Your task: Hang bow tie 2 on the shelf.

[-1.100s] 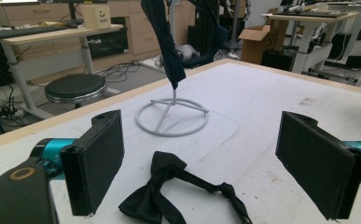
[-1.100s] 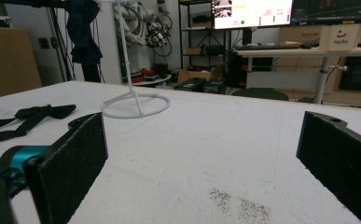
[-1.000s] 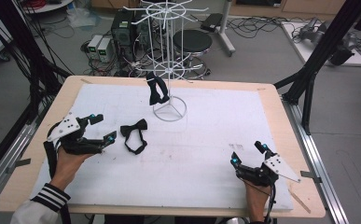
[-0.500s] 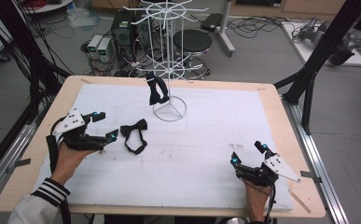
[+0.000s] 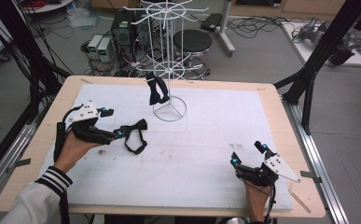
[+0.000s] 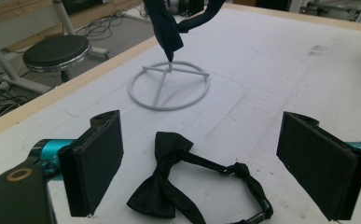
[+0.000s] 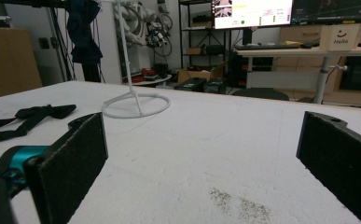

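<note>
Bow tie (image 6: 187, 186) lay flat on white mat (image 5: 206, 154), between the spread jaws of left gripper (image 5: 115, 123), untouched. Right gripper (image 5: 249, 157) rested well apart, jaws spread, holding nothing.

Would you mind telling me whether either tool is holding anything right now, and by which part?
Nothing is held. The left tool is open around the bow tie on the table; the right tool is open.

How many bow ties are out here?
2. One bow tie lies flat on the table, between the open jaws of the left gripper. The other hangs from the white wire rack at the back of the table.
</note>
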